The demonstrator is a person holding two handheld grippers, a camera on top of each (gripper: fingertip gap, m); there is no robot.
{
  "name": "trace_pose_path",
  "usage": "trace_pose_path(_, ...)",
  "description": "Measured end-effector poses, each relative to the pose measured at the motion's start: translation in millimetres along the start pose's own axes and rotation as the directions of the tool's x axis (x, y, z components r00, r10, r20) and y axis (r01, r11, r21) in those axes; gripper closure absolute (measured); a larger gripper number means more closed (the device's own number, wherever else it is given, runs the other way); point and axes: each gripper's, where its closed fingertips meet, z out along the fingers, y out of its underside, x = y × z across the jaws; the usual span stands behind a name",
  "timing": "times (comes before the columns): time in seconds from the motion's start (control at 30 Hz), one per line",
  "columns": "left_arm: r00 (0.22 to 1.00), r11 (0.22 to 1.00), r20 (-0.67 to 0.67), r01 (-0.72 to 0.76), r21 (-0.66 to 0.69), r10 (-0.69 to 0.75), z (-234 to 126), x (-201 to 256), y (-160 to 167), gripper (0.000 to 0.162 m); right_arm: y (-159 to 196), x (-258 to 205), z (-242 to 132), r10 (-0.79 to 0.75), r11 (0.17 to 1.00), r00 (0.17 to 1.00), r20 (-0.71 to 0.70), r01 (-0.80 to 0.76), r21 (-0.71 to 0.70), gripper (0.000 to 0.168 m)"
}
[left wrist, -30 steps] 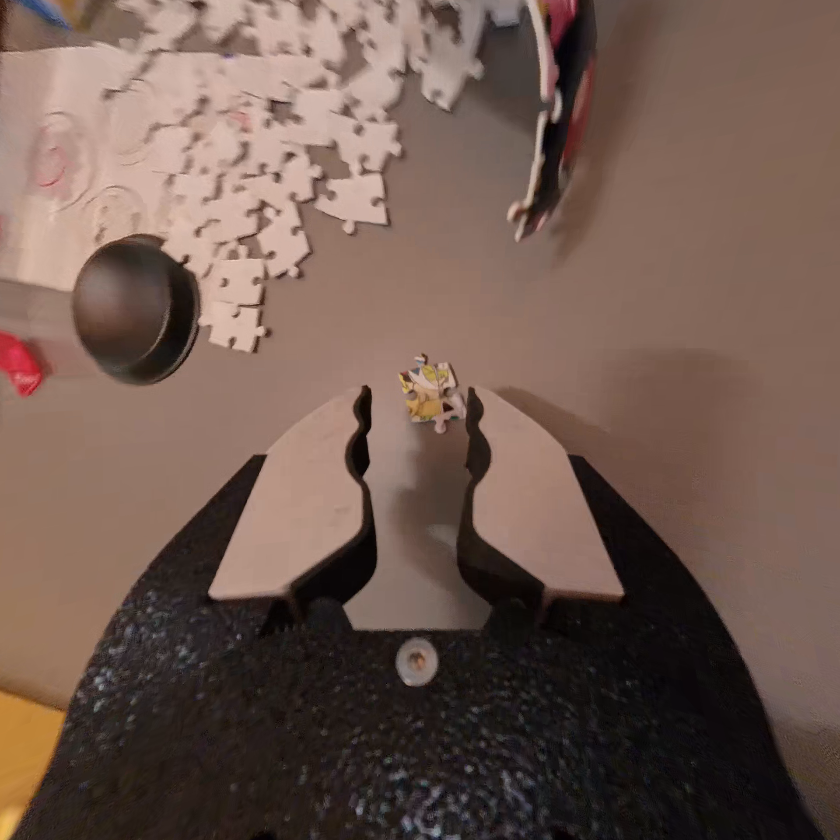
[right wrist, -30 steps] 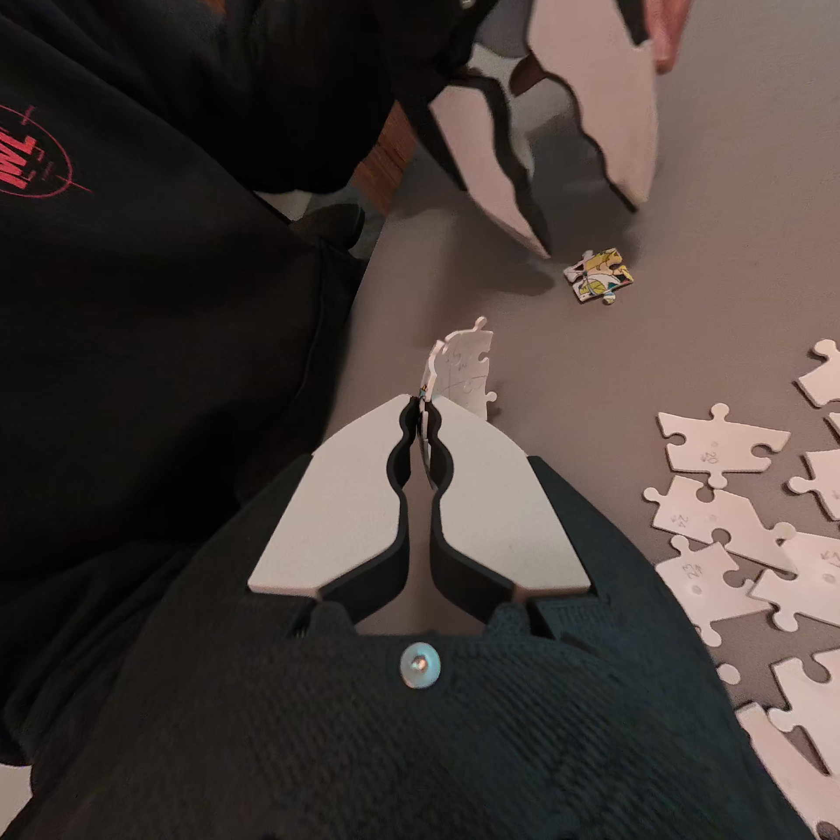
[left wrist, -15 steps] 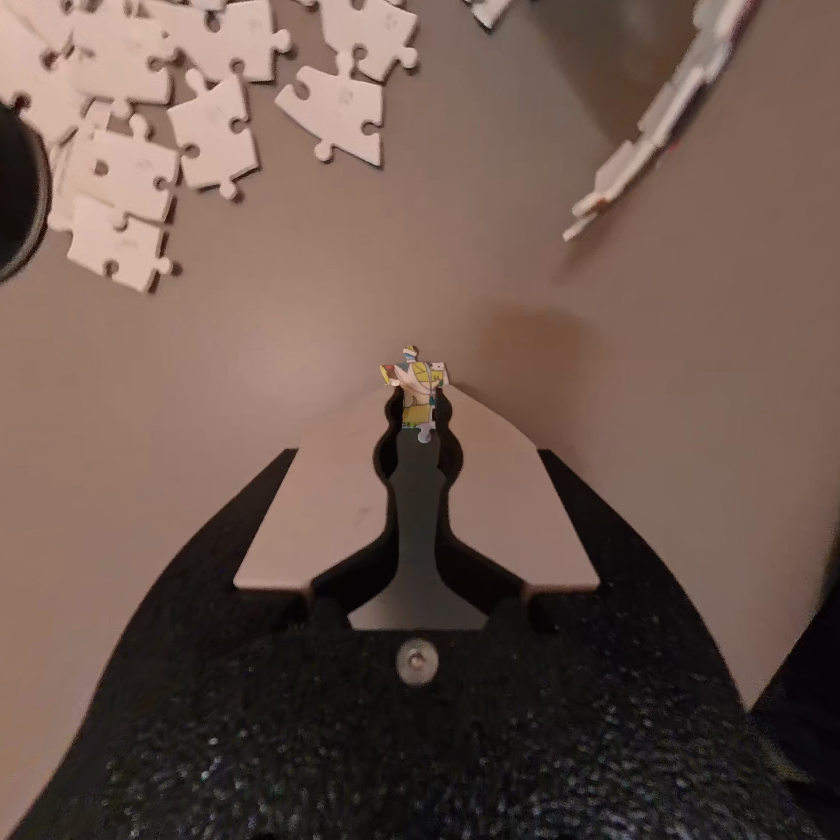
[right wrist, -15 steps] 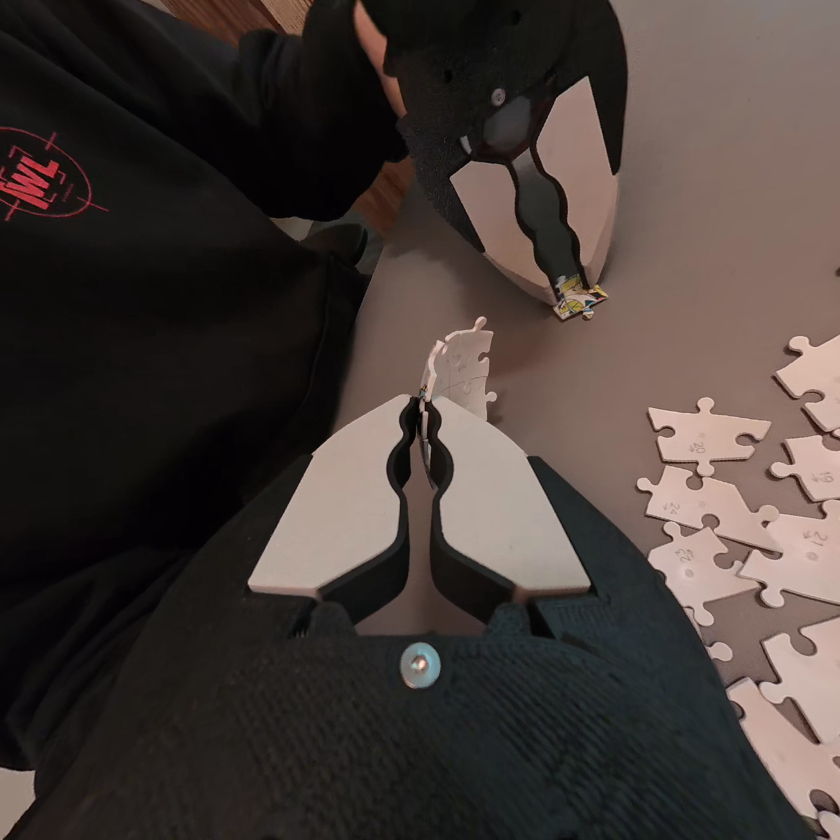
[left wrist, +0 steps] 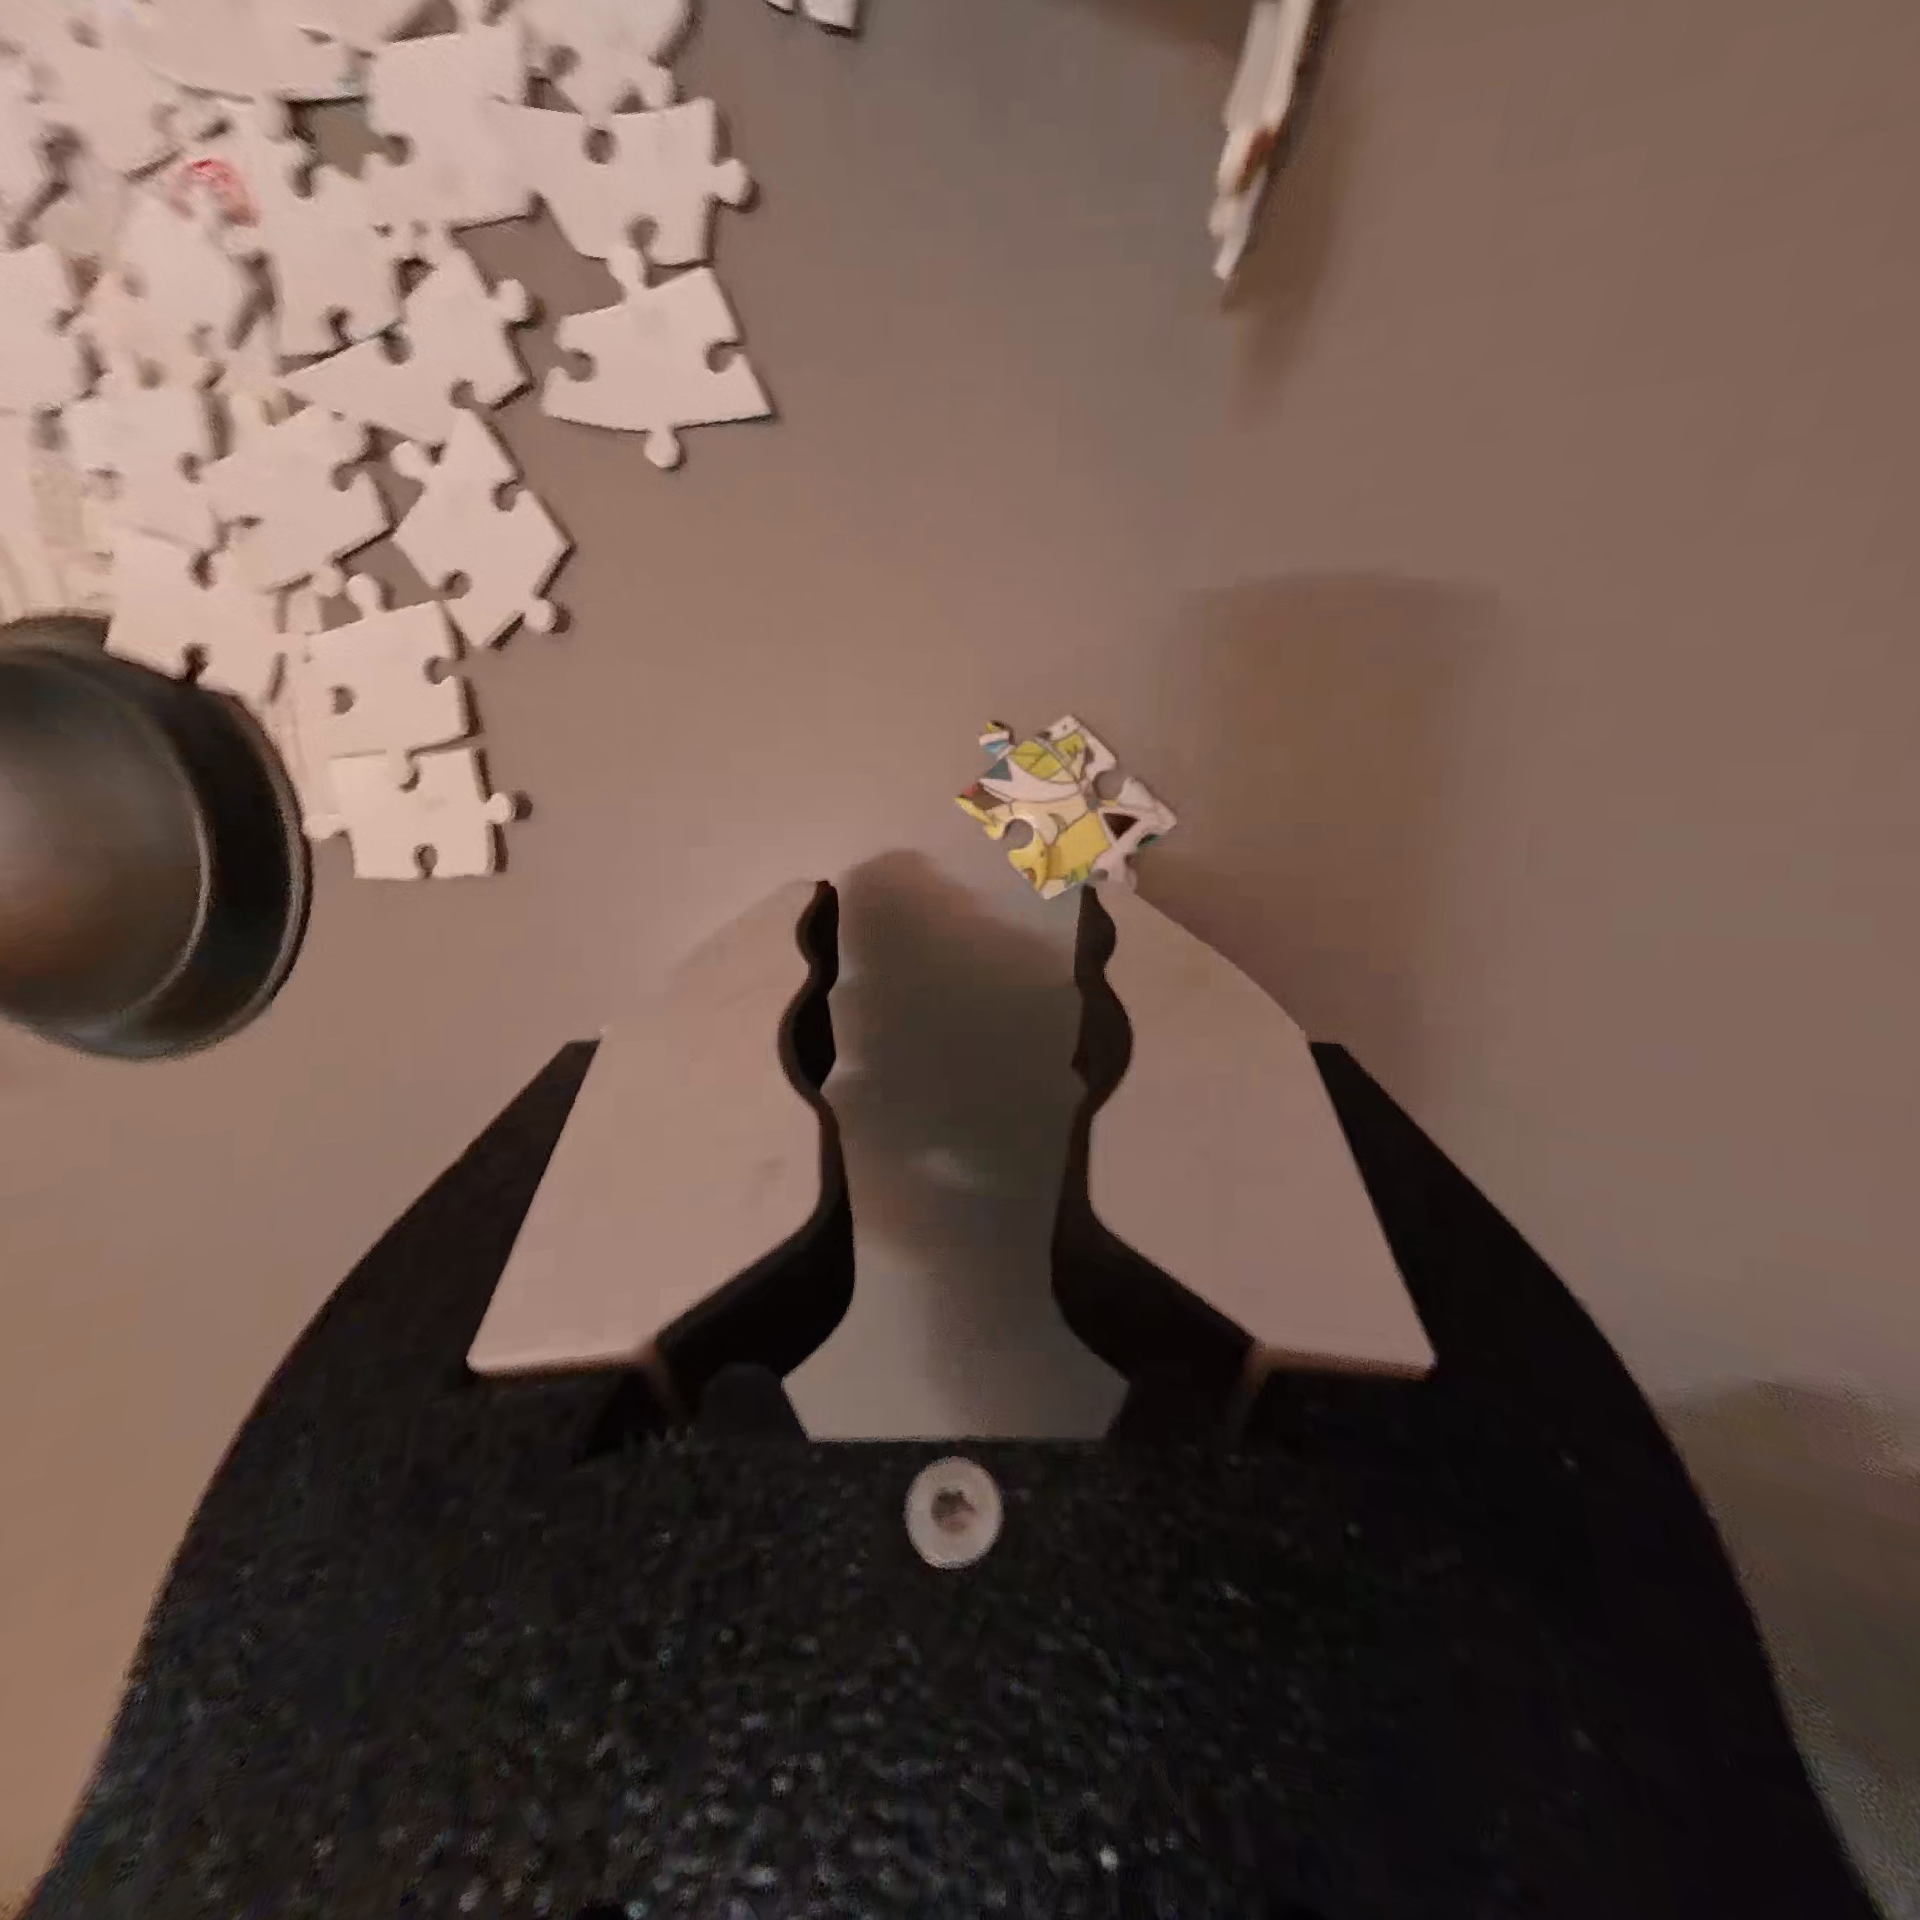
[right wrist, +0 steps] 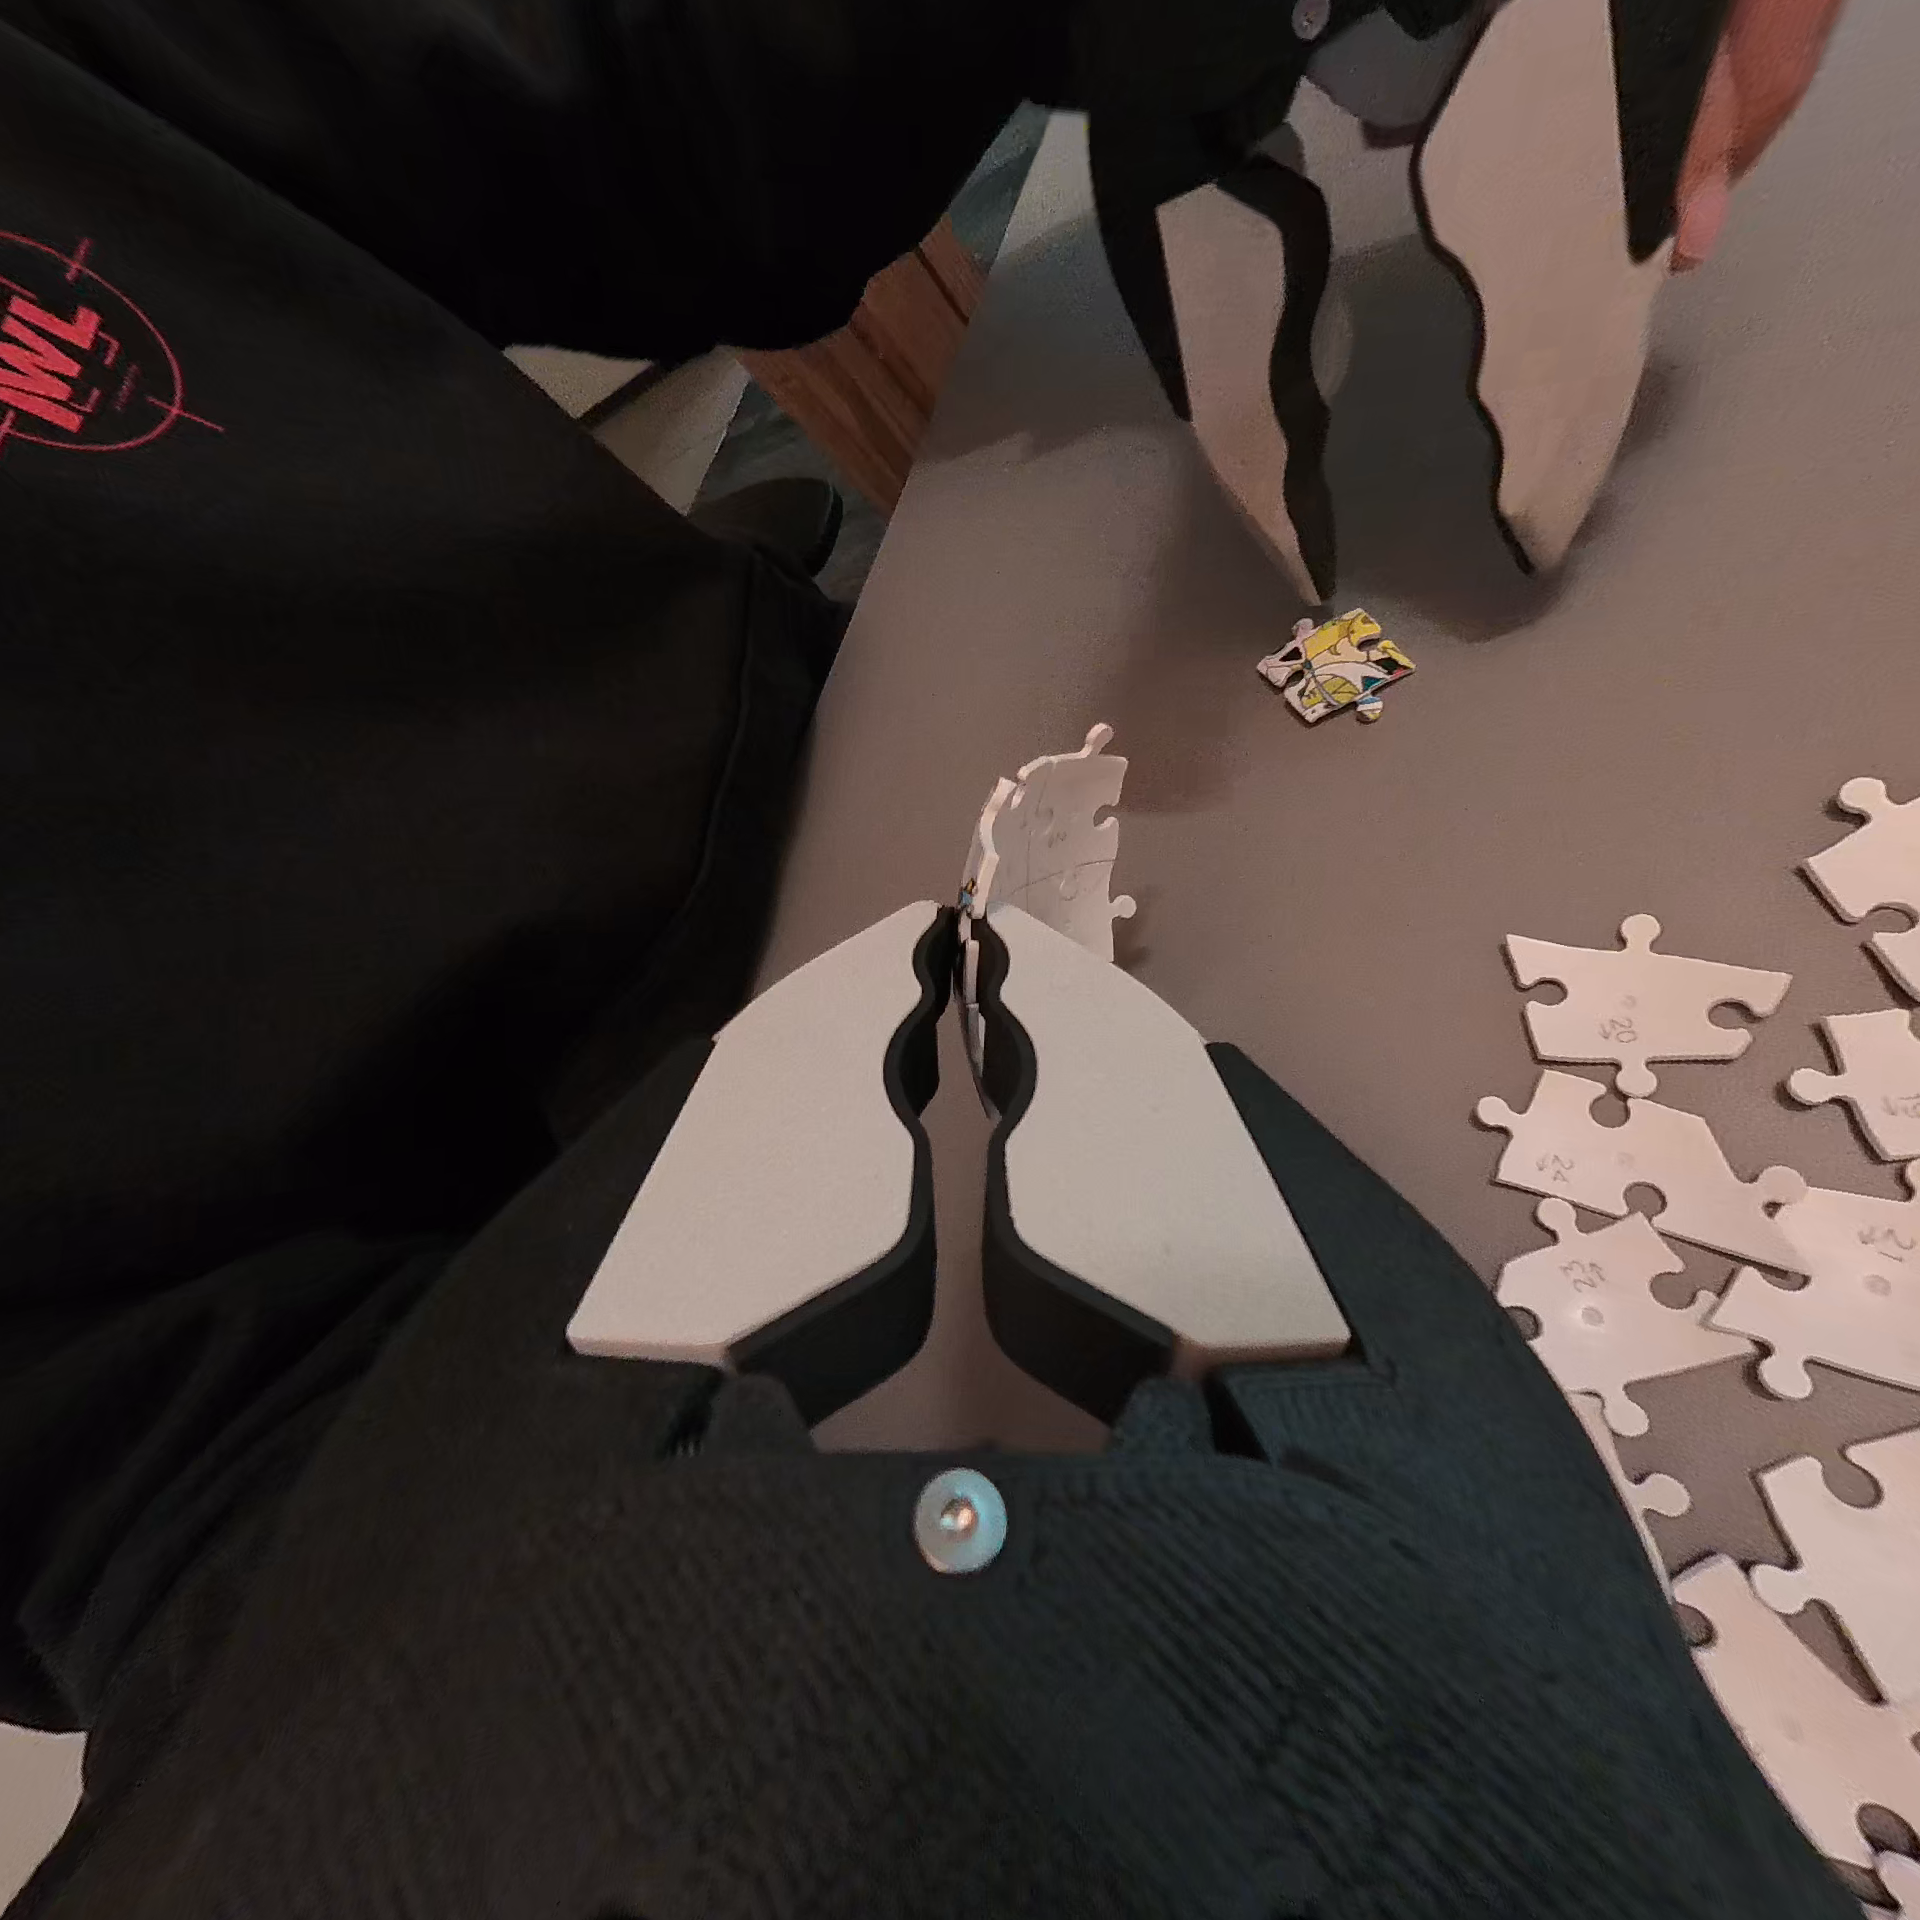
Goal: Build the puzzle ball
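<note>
My left gripper (left wrist: 956, 894) is open and empty, just above the grey table. A small coloured puzzle piece (left wrist: 1065, 805) lies face up on the table just beyond its right fingertip. In the right wrist view that piece (right wrist: 1335, 665) lies below the open left gripper (right wrist: 1423, 571). My right gripper (right wrist: 966, 914) is shut on a curved section of joined pieces (right wrist: 1060, 842), white back showing, held upright near the table's edge. The section also shows in the left wrist view (left wrist: 1257, 135) at the top right.
Several loose white-backed pieces (left wrist: 312, 416) are heaped at the left, and also show in the right wrist view (right wrist: 1642, 997). A black round object (left wrist: 114, 842) stands at the left edge. A person's black clothing (right wrist: 364, 727) fills the left, past the table edge (right wrist: 831, 790). The tips of one gripper are about 15 centimeters away from the tips of the other.
Half a second ago my left gripper was shut on the coloured piece. It has now opened and drawn back, and the piece lies turned on the table. The right gripper has held still.
</note>
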Motion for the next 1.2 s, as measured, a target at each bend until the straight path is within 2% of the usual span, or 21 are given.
trace_pose_path(0.07,0.996,0.996,-0.035,-0.083,-0.023,0.082,3,-1,-2,0.117,1,-1,0,-0.001,1.0,1.0,0.004,0.001,-0.001,0.165)
trace_pose_path(0.13,0.986,0.985,-0.072,-0.154,-0.075,0.149,5,0,-2,0.107,1,0,-1,0.001,1.0,1.0,0.005,-0.001,0.003,0.166)
trace_pose_path(0.27,0.939,0.924,-0.118,-0.341,-0.171,0.324,7,6,-4,0.099,3,1,0,0.009,1.0,1.0,0.017,-0.009,0.001,0.165)
trace_pose_path(0.37,0.909,0.89,-0.166,-0.411,-0.199,0.383,10,12,-5,0.101,3,1,1,0.011,1.0,1.0,0.02,-0.011,-0.002,0.165)
trace_pose_path(0.43,0.892,0.877,-0.222,-0.438,-0.2,0.395,11,20,-4,0.116,3,1,0,0.009,1.0,1.0,0.017,-0.009,0.0,0.166)
trace_pose_path(0.47,0.89,0.876,-0.235,-0.438,-0.203,0.391,11,21,-3,0.121,3,1,-1,0.008,1.0,1.0,0.015,-0.008,0.002,0.166)
trace_pose_path(0.7,0.923,0.914,-0.227,-0.355,-0.194,0.31,11,21,-4,0.128,1,3,1,0.012,1.0,1.0,0.005,-0.012,0.005,0.165)
trace_pose_path(0.73,0.93,0.922,-0.22,-0.337,-0.193,0.294,12,21,-4,0.136,1,4,1,0.011,1.0,1.0,0.004,-0.011,0.004,0.165)
trace_pose_path(0.87,0.962,0.955,-0.176,-0.239,-0.176,0.209,12,22,-5,0.136,0,4,3,0.006,1.0,1.0,0.002,-0.006,-0.004,0.165)
trace_pose_path(1.07,0.99,0.981,-0.053,-0.137,-0.135,0.131,10,20,-4,0.136,-1,6,3,0.007,1.0,1.0,-0.007,-0.007,0.002,0.166)
trace_pose_path(1.2,0.986,0.979,0.125,-0.089,-0.186,0.113,1,4,5,0.137,-2,10,3,0.015,1.0,0.999,-0.029,-0.015,0.006,0.166)
